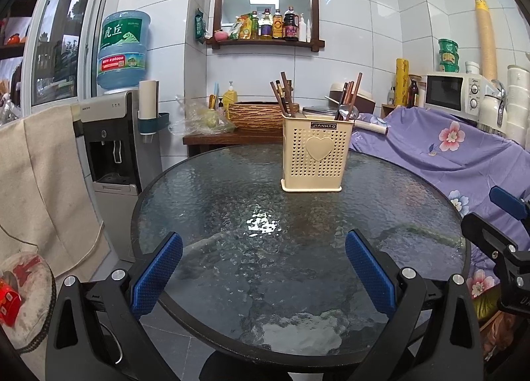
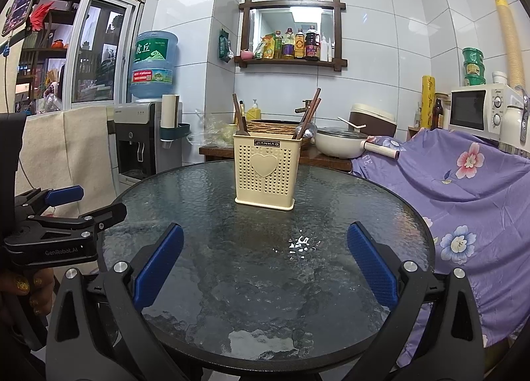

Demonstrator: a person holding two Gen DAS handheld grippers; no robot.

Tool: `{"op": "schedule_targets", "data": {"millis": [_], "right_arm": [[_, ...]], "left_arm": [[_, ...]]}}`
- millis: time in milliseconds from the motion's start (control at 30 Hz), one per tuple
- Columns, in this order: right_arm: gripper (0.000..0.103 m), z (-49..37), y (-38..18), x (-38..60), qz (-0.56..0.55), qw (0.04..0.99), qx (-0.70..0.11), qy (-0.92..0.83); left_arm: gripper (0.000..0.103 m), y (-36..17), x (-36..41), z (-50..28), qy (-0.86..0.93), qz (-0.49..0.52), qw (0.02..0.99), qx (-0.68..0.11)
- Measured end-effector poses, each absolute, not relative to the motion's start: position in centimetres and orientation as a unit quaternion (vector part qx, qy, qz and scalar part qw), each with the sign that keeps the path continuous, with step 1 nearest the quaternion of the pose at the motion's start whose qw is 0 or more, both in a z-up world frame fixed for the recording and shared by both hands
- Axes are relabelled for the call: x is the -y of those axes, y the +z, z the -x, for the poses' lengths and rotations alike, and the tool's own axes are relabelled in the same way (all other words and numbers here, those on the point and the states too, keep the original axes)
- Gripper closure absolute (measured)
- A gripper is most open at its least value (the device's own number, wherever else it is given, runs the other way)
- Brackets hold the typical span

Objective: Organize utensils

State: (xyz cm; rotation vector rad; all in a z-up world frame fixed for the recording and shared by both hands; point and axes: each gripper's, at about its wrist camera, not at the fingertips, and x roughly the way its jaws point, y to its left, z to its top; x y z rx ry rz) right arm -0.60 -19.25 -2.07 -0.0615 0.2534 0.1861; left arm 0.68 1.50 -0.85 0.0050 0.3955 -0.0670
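Note:
A cream perforated utensil holder (image 1: 316, 152) with a heart on its front stands upright on the far part of the round glass table (image 1: 232, 215). It holds brown chopsticks (image 1: 281, 93) on its left side and chopsticks with a metal spoon (image 1: 347, 109) on its right side. It also shows in the right wrist view (image 2: 266, 172). My left gripper (image 1: 263, 268) is open and empty over the table's near edge. My right gripper (image 2: 265, 265) is open and empty, also near the front edge. Each gripper shows at the side of the other's view.
A water dispenser (image 1: 112, 136) stands left of the table. A purple floral cloth (image 2: 463, 175) covers furniture on the right. A wooden counter behind holds a basket (image 1: 261, 114), a white pot (image 2: 338, 142) and a microwave (image 2: 480, 109). A beige cloth (image 1: 39, 182) hangs at the left.

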Motion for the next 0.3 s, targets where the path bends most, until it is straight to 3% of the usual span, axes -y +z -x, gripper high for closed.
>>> {"op": "schedule_targets", "data": {"millis": [300], "right_arm": [[0.006, 0.53, -1.99, 19.16, 0.031, 0.987, -0.126, 0.093]], "left_arm": [[0.006, -0.71, -1.01, -0.73, -0.032, -0.011, 0.979, -0.199]]}}
